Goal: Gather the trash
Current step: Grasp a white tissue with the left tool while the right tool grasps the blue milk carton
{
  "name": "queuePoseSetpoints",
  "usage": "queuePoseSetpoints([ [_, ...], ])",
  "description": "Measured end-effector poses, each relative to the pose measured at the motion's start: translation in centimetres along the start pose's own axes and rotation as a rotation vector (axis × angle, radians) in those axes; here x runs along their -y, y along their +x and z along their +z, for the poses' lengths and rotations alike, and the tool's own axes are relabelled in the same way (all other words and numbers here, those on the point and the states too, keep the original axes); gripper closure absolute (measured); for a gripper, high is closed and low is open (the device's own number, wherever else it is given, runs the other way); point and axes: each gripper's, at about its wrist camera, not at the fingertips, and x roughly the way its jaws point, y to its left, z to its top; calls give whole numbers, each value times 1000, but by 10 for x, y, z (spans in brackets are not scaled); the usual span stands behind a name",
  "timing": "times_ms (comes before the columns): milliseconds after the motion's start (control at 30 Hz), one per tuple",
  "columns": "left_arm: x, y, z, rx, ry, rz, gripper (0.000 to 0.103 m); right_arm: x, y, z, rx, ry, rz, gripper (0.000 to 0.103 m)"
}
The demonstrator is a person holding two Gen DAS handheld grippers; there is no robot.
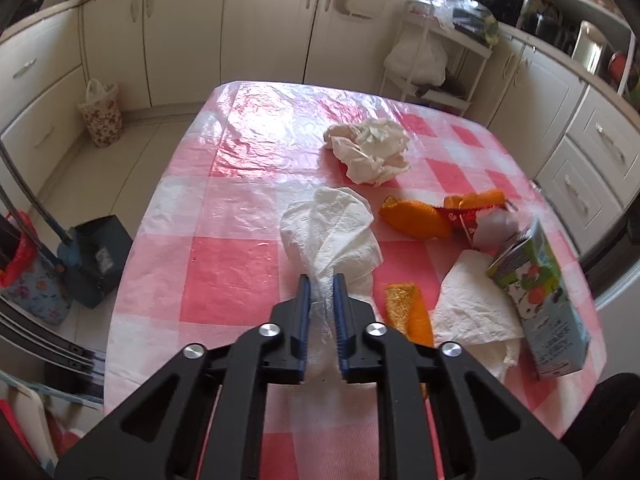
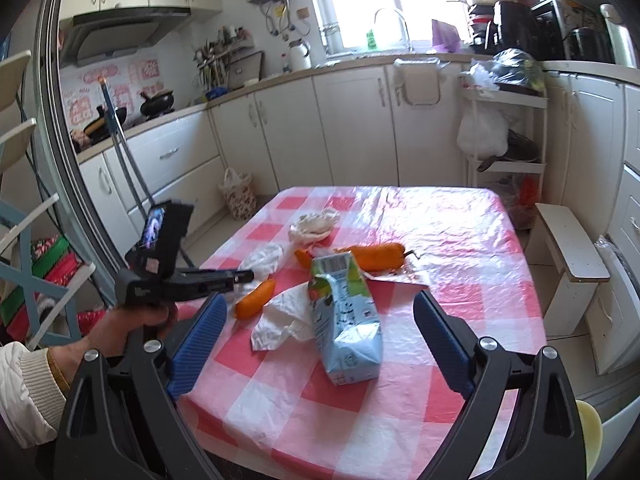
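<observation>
Right now my left gripper [image 1: 321, 280] is clamped on a white tissue [image 1: 330, 236], which bunches between the blue pads and fans out away from me over the checked table [image 1: 224, 276]. My right gripper [image 2: 316, 312] is spread wide with nothing in it, and the carton [image 2: 346, 320] lies on the cloth between and beyond its fingers, long axis running away from me, torn top at the far end. A second tissue [image 2: 280, 316] lies flat beside the carton's left flank, touching it. Orange peels [image 1: 414, 220] sit past that, then a crumpled paper wad [image 1: 370, 150] farther up the table. Only the right view shows my left hand [image 2: 132, 328] on its handle, and the window beyond. Only the left view shows a dark bin [image 1: 98, 260] on the floor; I cannot see its contents.
</observation>
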Motion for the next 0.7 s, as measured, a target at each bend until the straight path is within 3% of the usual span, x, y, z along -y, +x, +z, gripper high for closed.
queuePoseSetpoints([
  [267,-31,-31,-10,65,-118,-92,96,17,71,-2,-214,81,-37,14],
  [567,-24,-33,-14,71,-92,-91,96,21,90,-12,-314,109,-32,33],
  [633,-21,-34,-15,72,-77,-85,96,22,91,-14,-323,114,-29,47],
  [700,-21,-34,-15,74,-75,-83,96,23,90,-15,-324,128,-8,49],
])
